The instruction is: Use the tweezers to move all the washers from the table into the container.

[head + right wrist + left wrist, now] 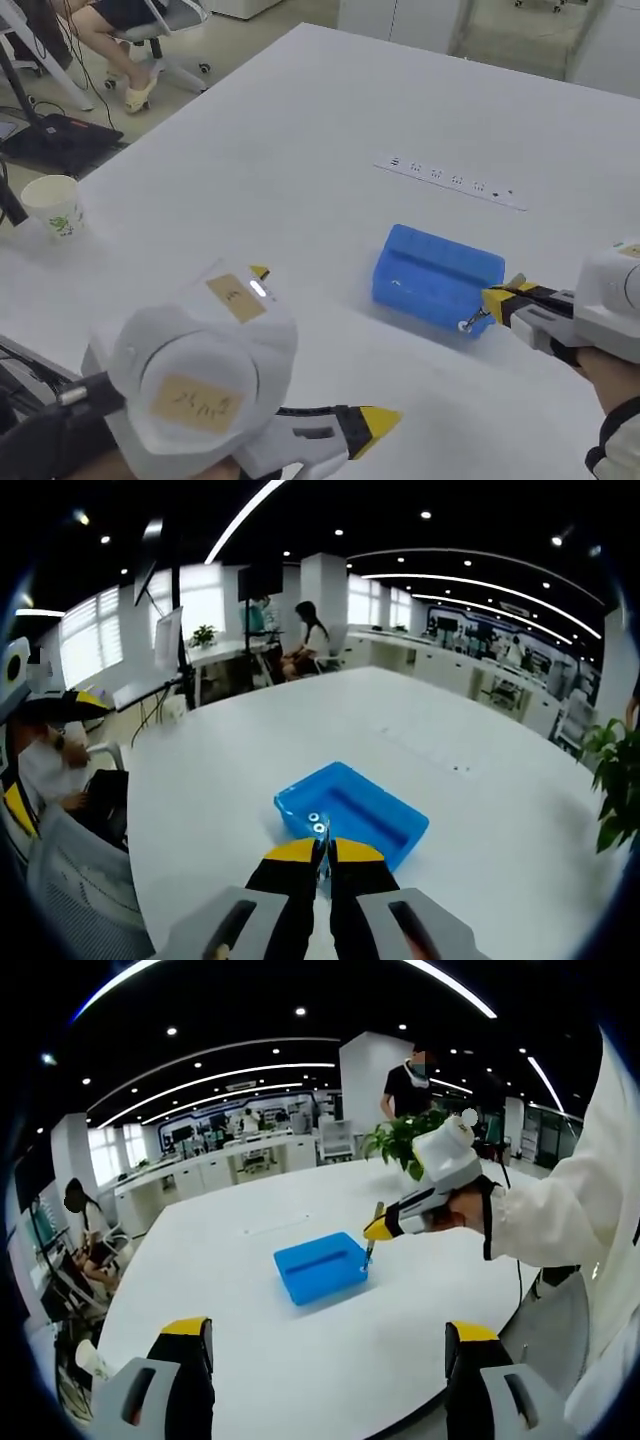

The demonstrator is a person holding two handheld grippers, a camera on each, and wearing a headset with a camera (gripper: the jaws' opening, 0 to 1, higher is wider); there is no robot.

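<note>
A blue container (440, 272) stands on the white table (300, 150). My right gripper (500, 300) is at its right side, shut on metal tweezers (476, 318). The tweezers' tip holds a small washer (464, 326) at the container's near edge. In the right gripper view the jaws (322, 855) are closed on the tweezers (321, 832), whose tip with the washer (315, 820) hangs over the container's (360, 815) near rim. My left gripper (320, 345) is open, low at the front left, with nothing between its jaws. The left gripper view shows the container (320, 1270), and the right gripper (385, 1225).
A white power strip (450, 180) lies behind the container. A paper cup (55, 205) stands near the table's left edge. A person sits on a chair (150, 20) beyond the far left corner. A potted plant (400, 1140) stands past the table.
</note>
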